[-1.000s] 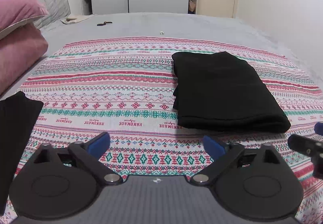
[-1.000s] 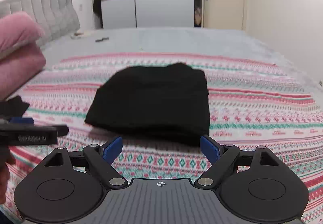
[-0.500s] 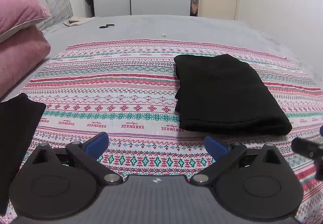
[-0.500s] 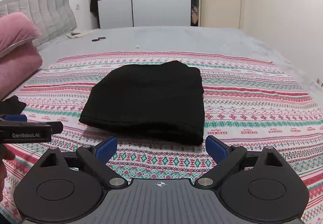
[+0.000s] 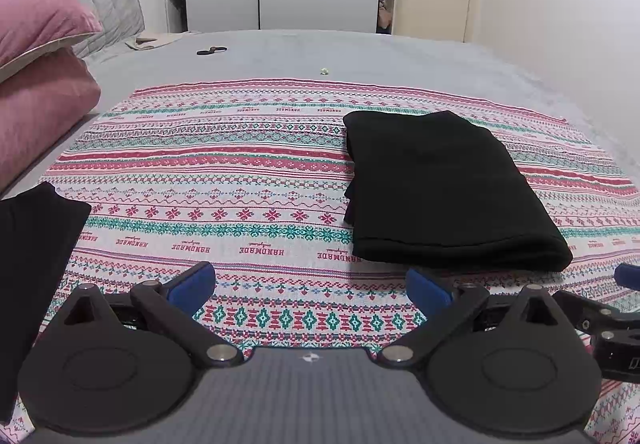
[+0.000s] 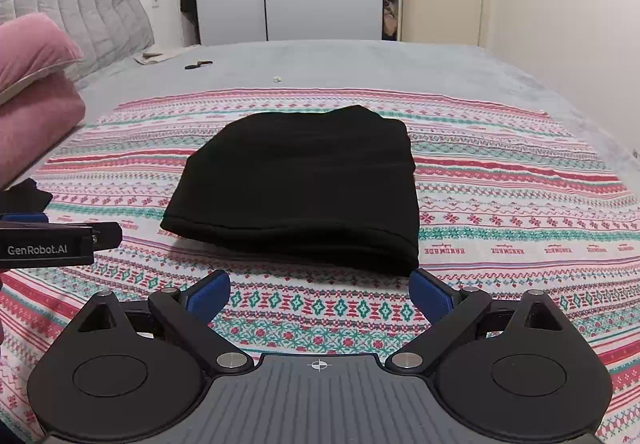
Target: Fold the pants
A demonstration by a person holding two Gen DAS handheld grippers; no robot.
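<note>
The black pants (image 5: 436, 192) lie folded into a thick rectangle on the patterned cloth (image 5: 240, 180), with the fold edge nearest me. My left gripper (image 5: 310, 284) hovers open above the cloth, short and left of the pants, with nothing between its blue pads. In the right wrist view the folded pants (image 6: 304, 184) sit straight ahead. My right gripper (image 6: 319, 291) stands wide open just short of their near edge, holding nothing. Each gripper shows at the edge of the other's view: the right gripper (image 5: 616, 324) and the left gripper (image 6: 48, 244).
A second black garment (image 5: 32, 244) lies at the cloth's left edge. Two pink pillows (image 5: 36, 56) are stacked at the far left by the grey headboard (image 6: 88, 16). A small dark object (image 5: 211, 51) lies on the grey bedspread. Wardrobe and door stand behind.
The right gripper's jaws have spread wider and it has drawn back a little from the pants' near edge. The left gripper has kept its place.
</note>
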